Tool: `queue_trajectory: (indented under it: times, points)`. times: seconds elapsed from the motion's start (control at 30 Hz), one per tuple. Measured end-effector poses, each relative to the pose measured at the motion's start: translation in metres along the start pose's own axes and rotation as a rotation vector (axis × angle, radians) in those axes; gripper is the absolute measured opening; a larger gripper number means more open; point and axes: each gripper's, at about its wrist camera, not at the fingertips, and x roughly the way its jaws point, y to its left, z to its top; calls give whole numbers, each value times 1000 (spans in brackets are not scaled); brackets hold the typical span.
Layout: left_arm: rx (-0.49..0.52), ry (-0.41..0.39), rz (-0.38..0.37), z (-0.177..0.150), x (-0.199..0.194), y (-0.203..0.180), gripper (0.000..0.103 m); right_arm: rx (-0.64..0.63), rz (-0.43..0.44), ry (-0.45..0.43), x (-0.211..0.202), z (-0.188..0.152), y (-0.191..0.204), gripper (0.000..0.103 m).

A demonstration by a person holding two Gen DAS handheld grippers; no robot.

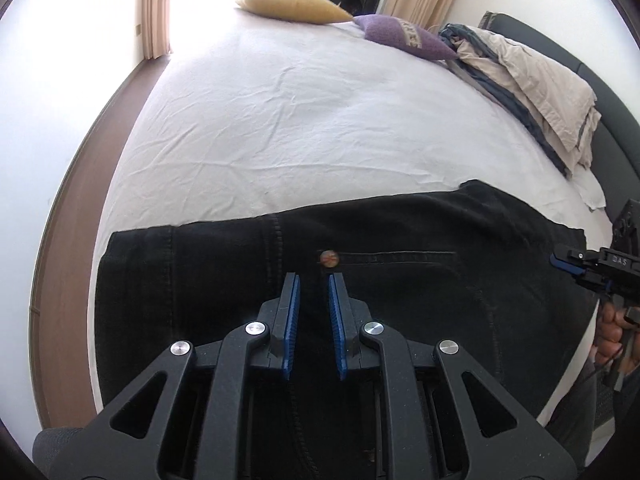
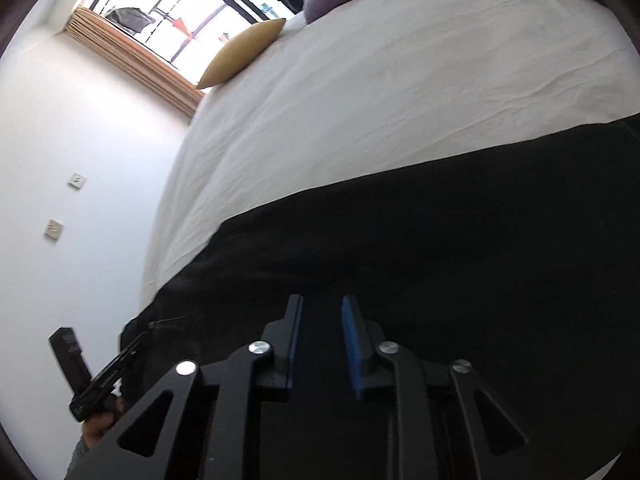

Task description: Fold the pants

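Left gripper (image 1: 314,280): nearest the left wrist camera, blue pads close together with a narrow gap; jaws all but closed and nothing caught between them, the tips poised over dark cloth.
Right gripper (image 2: 322,302): nearest the right wrist camera, pads parted to a middling gap, no cloth between them; it points down over the dark cloth. Its black body also shows at the right edge of the left wrist view, a hand (image 1: 612,330) wrapped round its handle.
Pants (image 1: 360,280): black denim, lying flat across the near part of the bed under both grippers, running left to right; one end reaches close to the bed's left edge.
Rivet (image 1: 329,258): small copper stud on the denim, just beyond the left gripper's tips, at the end of a stitched pocket line.
Bed sheet (image 1: 300,120): white, lightly creased, bare beyond the pants.
Folded bedding (image 1: 540,92): beige and grey pile at the right side, against a dark headboard (image 1: 616,112).
Purple cushion (image 1: 404,38): far side, beside the bedding.
Yellow cushion (image 1: 292,6): far edge, just left of the purple one.
Curtains (image 1: 158,8): beige, flanking a bright window behind the bed.
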Motion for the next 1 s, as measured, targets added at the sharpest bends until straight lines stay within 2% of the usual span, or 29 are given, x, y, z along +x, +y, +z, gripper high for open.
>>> queue_trajectory:
  times: [0.03,0.07,0.1,0.13,0.17,0.2,0.27,0.33,0.37,0.4,0.43,0.47,0.5,0.53,0.6,0.67,0.77,0.8,0.83,0.9,0.97,1.0]
  points:
    - [28,-18,-9,2,-2,-11,15,-28,2,24,1,-9,1,55]
    - [59,-13,20,2,2,-17,15,-44,-38,38,2,-17,-4,60]
    - [76,18,66,1,12,-17,15,-18,-67,33,1,-21,-19,58]
    - [61,39,56,-3,21,-12,15,51,-34,6,-6,-24,-39,50]
    - [33,24,21,-6,22,-5,15,135,-14,-19,-21,-31,-61,27]
    - [16,20,-5,-5,21,-1,15,197,-35,-56,-36,-32,-81,14]
    - [26,27,12,-4,17,0,15,257,-137,-162,-76,-33,-114,10]
    - [46,33,67,-3,11,-4,15,350,-287,-267,-121,-31,-148,10]
    - [51,28,91,-2,6,-8,15,409,-367,-317,-148,-36,-161,17]
    - [51,9,91,0,-2,-15,15,453,-413,-384,-173,-39,-170,33]
    - [50,-14,68,3,-8,-23,15,483,-439,-452,-195,-43,-176,41]
    - [50,-21,46,5,-12,-33,15,511,-465,-506,-213,-47,-179,59]
    - [53,-19,23,8,-12,-46,15,529,-461,-544,-226,-50,-181,62]
    - [66,-12,-14,11,-10,-62,15,541,-422,-562,-233,-52,-183,62]
    - [92,12,-95,13,-1,-94,15,546,-274,-576,-241,-57,-189,62]
    - [134,49,-150,12,15,-129,15,481,-130,-507,-221,-46,-181,62]
    - [211,97,-200,4,42,-175,15,450,-10,-388,-167,-33,-172,62]
    - [228,121,-208,1,50,-185,15,456,-4,-353,-152,-31,-178,62]
    - [240,144,-206,-1,61,-192,15,470,-34,-337,-142,-29,-184,61]
    - [253,190,-162,-8,78,-193,15,484,-84,-374,-143,-22,-201,31]
    - [216,183,-205,-13,80,-184,15,531,-197,-437,-166,-23,-216,25]
    - [192,182,-226,-13,83,-178,15,547,-274,-465,-180,-21,-219,29]
